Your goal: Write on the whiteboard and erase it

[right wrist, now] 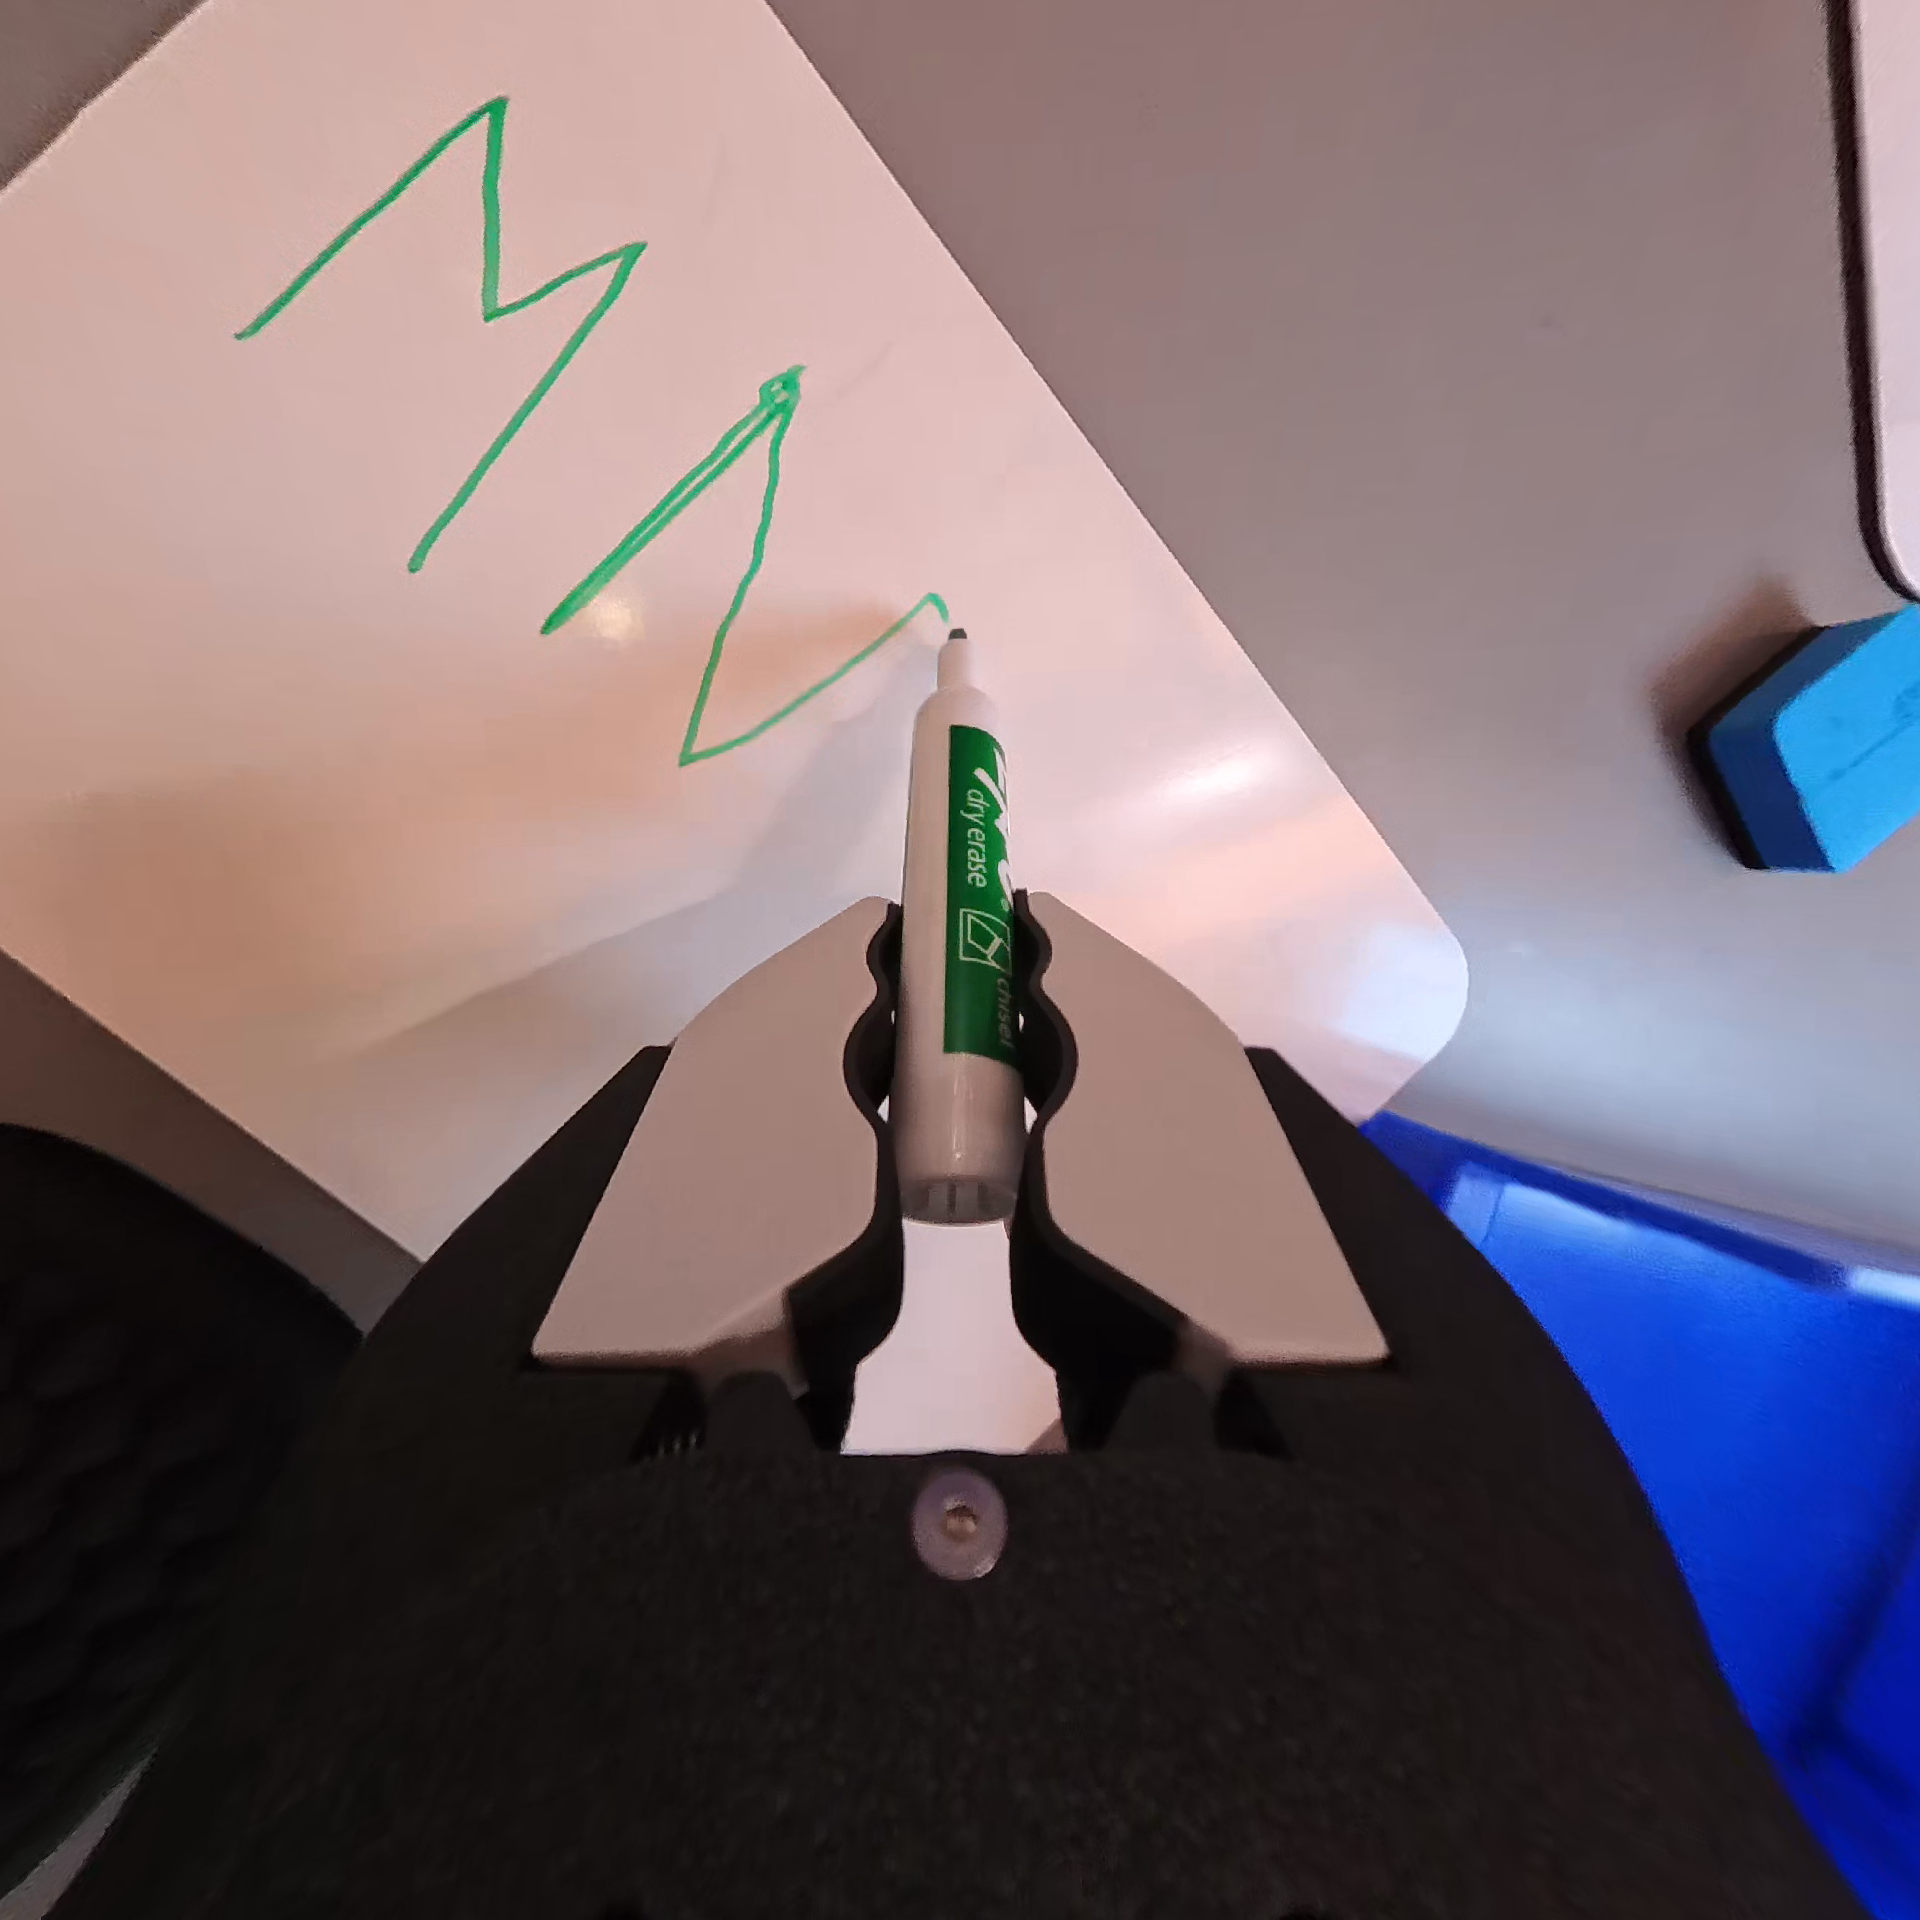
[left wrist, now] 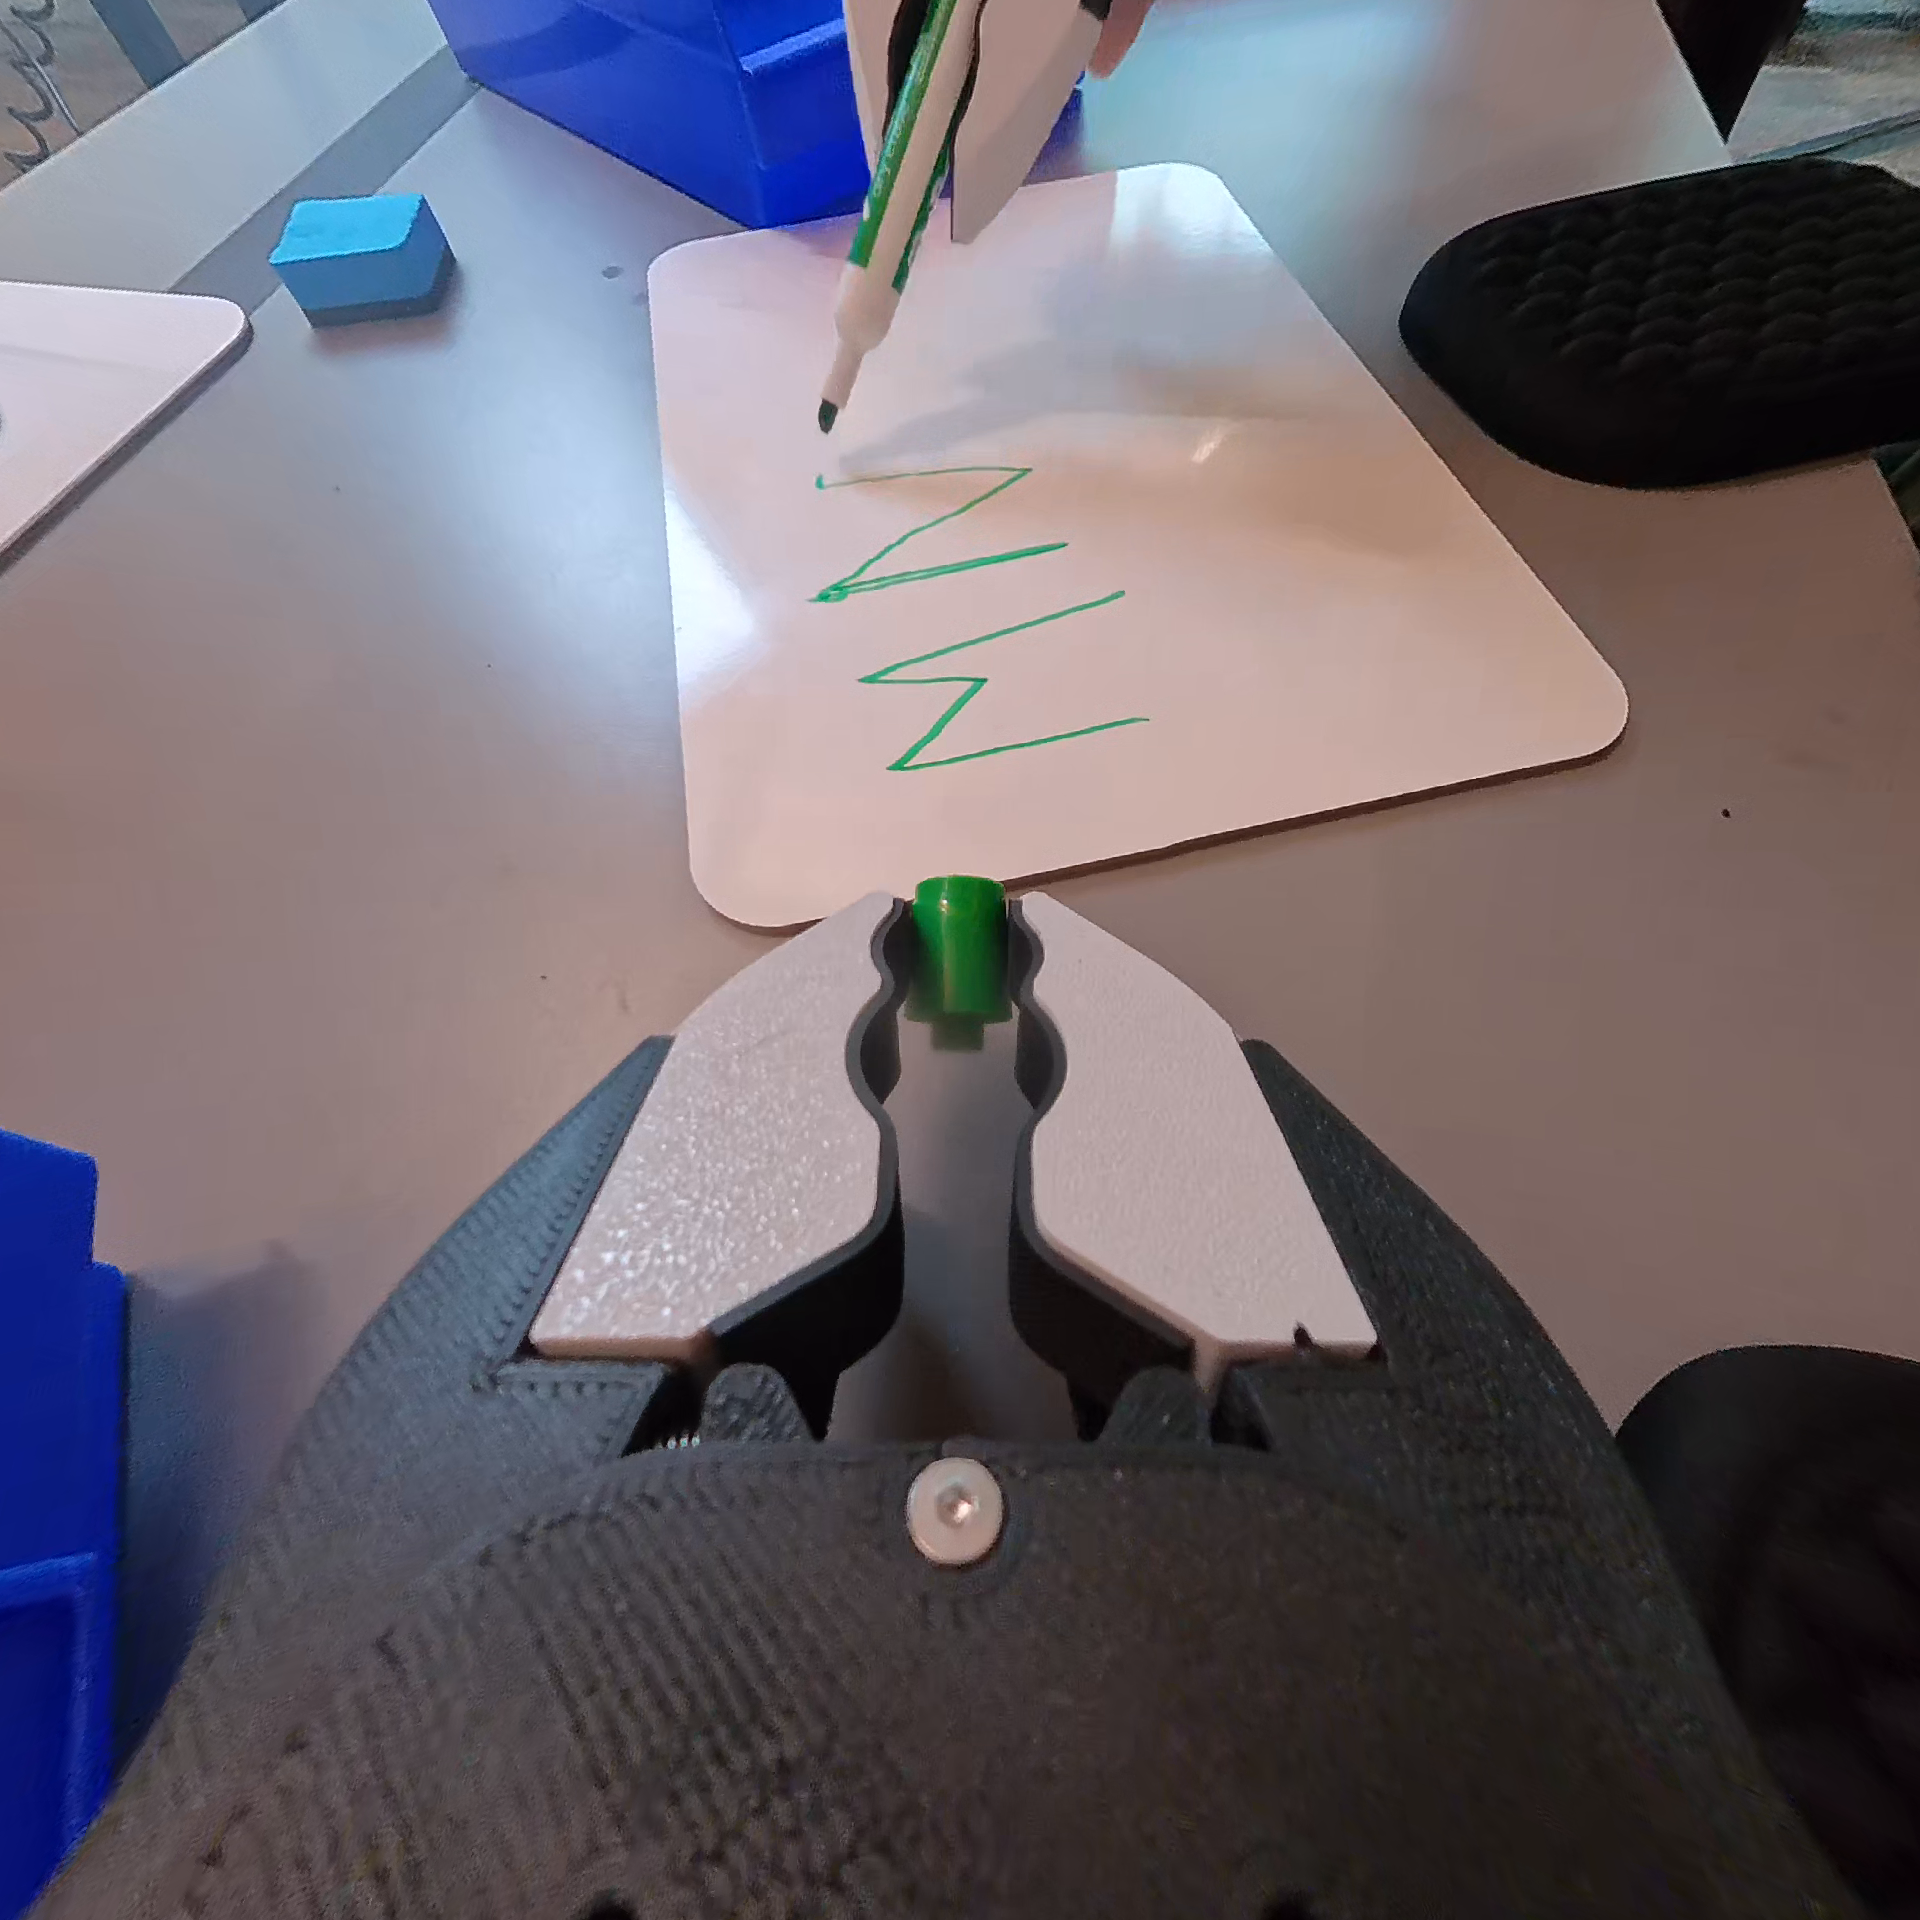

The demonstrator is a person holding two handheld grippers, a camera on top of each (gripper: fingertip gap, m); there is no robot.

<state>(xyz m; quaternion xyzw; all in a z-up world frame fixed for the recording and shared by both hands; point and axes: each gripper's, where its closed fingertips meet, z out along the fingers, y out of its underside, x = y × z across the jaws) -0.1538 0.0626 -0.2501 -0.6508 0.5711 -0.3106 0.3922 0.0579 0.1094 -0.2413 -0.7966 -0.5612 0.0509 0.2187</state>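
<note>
A small whiteboard (left wrist: 1299, 582) lies flat on the grey table and bears green zigzag lines (left wrist: 966, 623). My left gripper (left wrist: 958, 914) is shut on the green marker cap (left wrist: 958, 951), just off the board's near edge. My right gripper (right wrist: 956, 925) is shut on the green and white marker (right wrist: 956, 935). The marker tip hangs just above the board at the end of the zigzag (right wrist: 727, 582). In the left wrist view the marker (left wrist: 894, 208) comes down from the top, its tip a little above the board (right wrist: 260, 831). A blue eraser (left wrist: 362, 258) sits on the table left of the board.
A blue bin (left wrist: 665, 94) stands behind the board, and another blue bin (left wrist: 47, 1455) is at the near left. A black padded rest (left wrist: 1683, 322) lies right of the board. A second whiteboard (left wrist: 94, 384) lies at the far left. The eraser (right wrist: 1829, 748) also shows in the right wrist view.
</note>
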